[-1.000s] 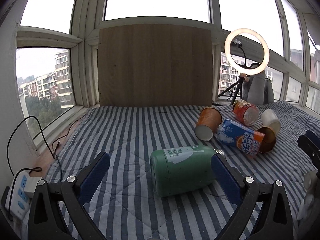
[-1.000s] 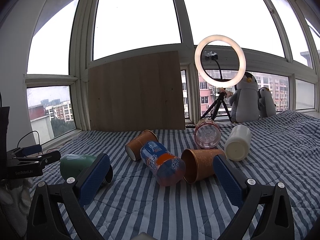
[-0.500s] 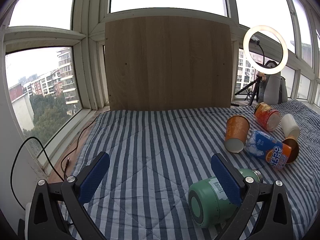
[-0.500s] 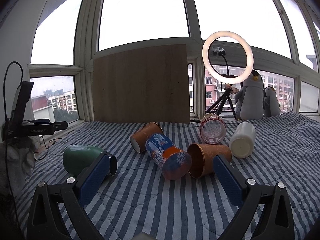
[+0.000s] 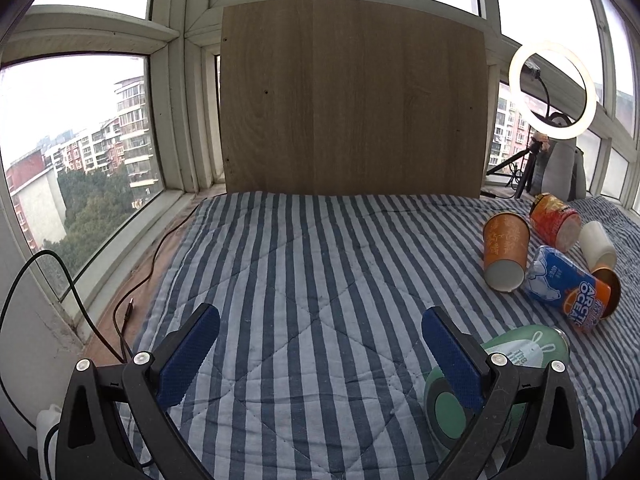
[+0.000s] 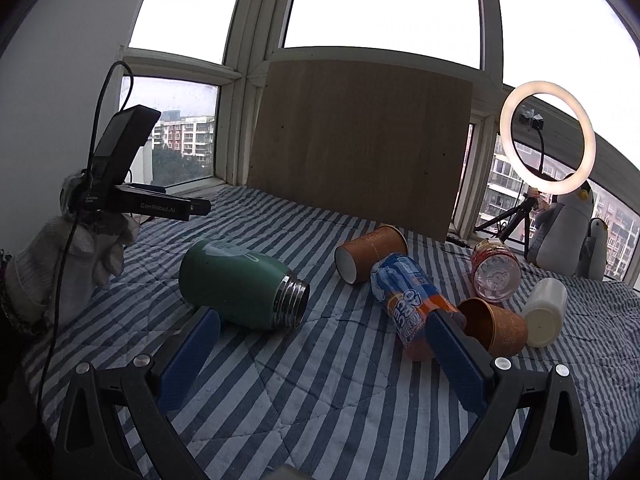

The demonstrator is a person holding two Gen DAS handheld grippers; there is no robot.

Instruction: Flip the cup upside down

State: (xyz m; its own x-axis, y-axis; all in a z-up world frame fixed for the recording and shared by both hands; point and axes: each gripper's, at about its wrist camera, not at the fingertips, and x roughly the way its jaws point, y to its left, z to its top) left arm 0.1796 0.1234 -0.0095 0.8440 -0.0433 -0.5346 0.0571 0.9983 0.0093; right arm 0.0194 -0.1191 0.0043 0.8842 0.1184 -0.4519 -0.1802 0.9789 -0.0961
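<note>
A green insulated cup [image 6: 240, 282] lies on its side on the striped blanket, steel mouth toward the right. In the left wrist view it [image 5: 520, 356] lies behind my right finger, base toward the camera. My left gripper [image 5: 320, 354] is open and empty, the cup outside its jaws to the right; it shows as a black tool [image 6: 156, 208] in a gloved hand in the right wrist view. My right gripper [image 6: 326, 358] is open and empty, just in front of the cup.
Several cups and cans lie on their sides at the right: an orange paper cup [image 6: 370, 252], a blue can [image 6: 412, 304], a brown cup [image 6: 496, 326], a white cup [image 6: 544, 312], a clear-bottomed bottle [image 6: 494, 274]. A wooden board [image 5: 352, 100] stands behind; ring light [image 6: 546, 136] far right.
My left gripper has swung left and back, so the green cup moved from between its fingers to outside the right finger. My right gripper has moved closer to the green cup.
</note>
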